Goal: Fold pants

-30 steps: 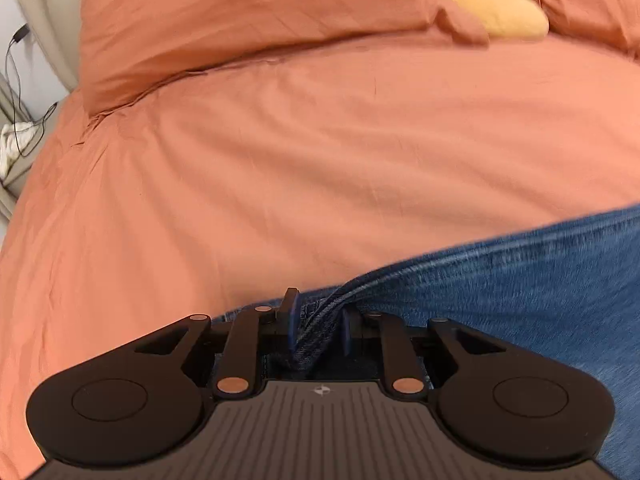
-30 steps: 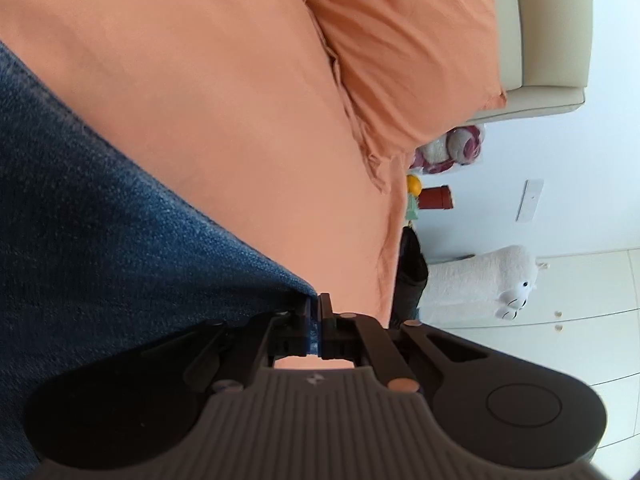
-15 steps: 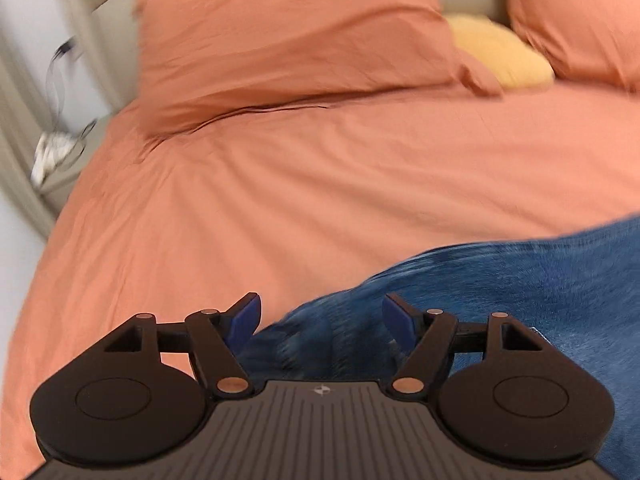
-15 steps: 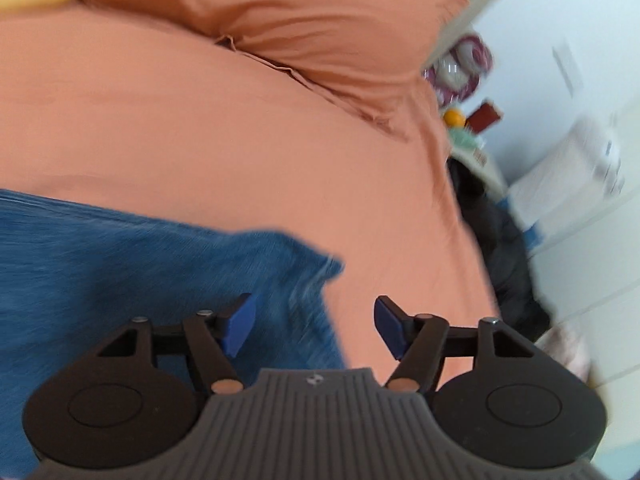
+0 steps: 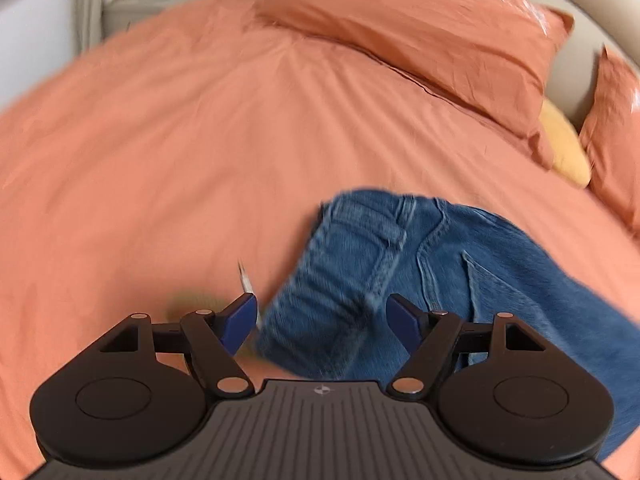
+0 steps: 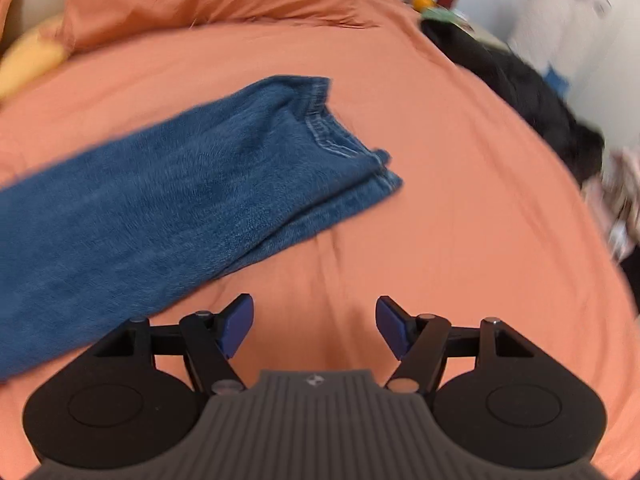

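While both tongs hang wide and empty, the jeans (image 6: pixel 172 200) stretch leftward from the right gripper (image 6: pixel 314 326); the left gripper (image 5: pixel 322 322), still widening, hovers over the waistband (image 5: pixel 360 232)

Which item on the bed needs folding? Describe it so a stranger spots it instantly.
Start with the wide bed in its orange sheet. Across its middle lie the blue denim pants, legs stacked, their hems toward the bedside clutter. Everything around them, the sheet and the pillow, is orange; they alone are blue.

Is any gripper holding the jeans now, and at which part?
No. The left gripper is opening, the right gripper open; the jeans lie free.
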A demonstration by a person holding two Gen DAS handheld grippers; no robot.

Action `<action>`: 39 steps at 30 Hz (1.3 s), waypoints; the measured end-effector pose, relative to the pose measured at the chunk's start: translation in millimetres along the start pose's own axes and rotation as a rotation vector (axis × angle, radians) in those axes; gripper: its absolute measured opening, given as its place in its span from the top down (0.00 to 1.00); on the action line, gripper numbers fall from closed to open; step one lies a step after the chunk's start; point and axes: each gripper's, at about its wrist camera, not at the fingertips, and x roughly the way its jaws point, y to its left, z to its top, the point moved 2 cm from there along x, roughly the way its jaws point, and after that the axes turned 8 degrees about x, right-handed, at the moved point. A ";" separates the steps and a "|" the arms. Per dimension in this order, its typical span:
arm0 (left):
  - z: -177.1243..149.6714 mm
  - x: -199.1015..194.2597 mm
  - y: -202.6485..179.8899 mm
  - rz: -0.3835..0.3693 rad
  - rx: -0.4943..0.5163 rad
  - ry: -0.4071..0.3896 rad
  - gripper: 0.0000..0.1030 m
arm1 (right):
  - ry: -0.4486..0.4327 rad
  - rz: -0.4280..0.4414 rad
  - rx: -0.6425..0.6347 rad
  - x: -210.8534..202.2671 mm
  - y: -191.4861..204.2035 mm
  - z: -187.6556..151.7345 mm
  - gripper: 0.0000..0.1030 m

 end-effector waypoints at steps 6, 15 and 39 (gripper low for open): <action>-25.6 10.6 11.5 -0.086 -0.188 0.020 0.16 | -0.030 0.131 0.299 -14.8 -42.1 3.9 0.48; -29.5 37.7 4.9 -0.005 -0.288 0.064 0.23 | -0.081 0.237 0.494 24.2 -56.4 50.5 0.56; -6.5 74.0 -40.0 0.310 -0.108 0.185 0.26 | -0.062 0.165 0.367 84.7 -78.6 109.4 1.00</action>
